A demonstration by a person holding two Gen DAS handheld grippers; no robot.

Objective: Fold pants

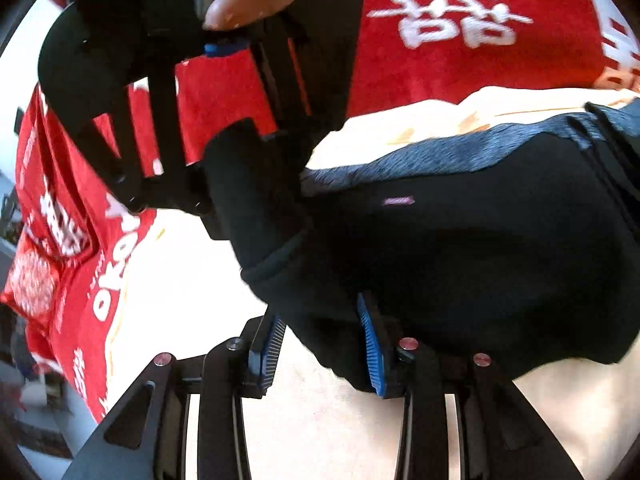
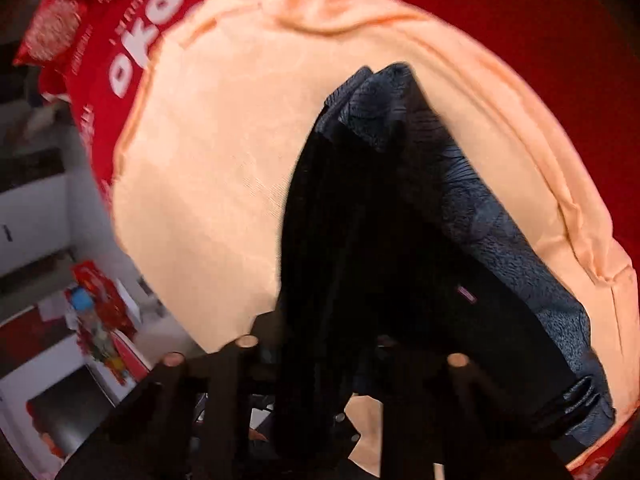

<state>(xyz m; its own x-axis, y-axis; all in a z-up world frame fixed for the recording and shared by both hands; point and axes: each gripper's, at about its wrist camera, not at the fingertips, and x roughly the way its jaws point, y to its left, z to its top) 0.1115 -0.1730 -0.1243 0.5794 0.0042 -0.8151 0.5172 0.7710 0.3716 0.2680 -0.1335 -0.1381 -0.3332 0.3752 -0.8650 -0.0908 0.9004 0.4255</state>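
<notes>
The pants (image 1: pixel 460 240) are black with a grey-blue side panel and lie partly folded on a cream cloth (image 1: pixel 180 280). My left gripper (image 1: pixel 320 344) has its blue-padded fingers (image 1: pixel 370 344) around a black edge of the pants, jaws a little apart with cloth between them. My right gripper (image 1: pixel 256 184) shows in the left wrist view, held by a hand, and pinches the pants' edge further back. In the right wrist view the pants (image 2: pixel 380 260) hang lifted from the right gripper (image 2: pixel 316 360), whose fingertips are hidden by the cloth.
A red blanket with white lettering (image 1: pixel 460 32) covers the surface under the cream cloth (image 2: pixel 240 160). At the left edge the surface drops off to a floor with red packages (image 2: pixel 100 320) and white furniture (image 2: pixel 32 208).
</notes>
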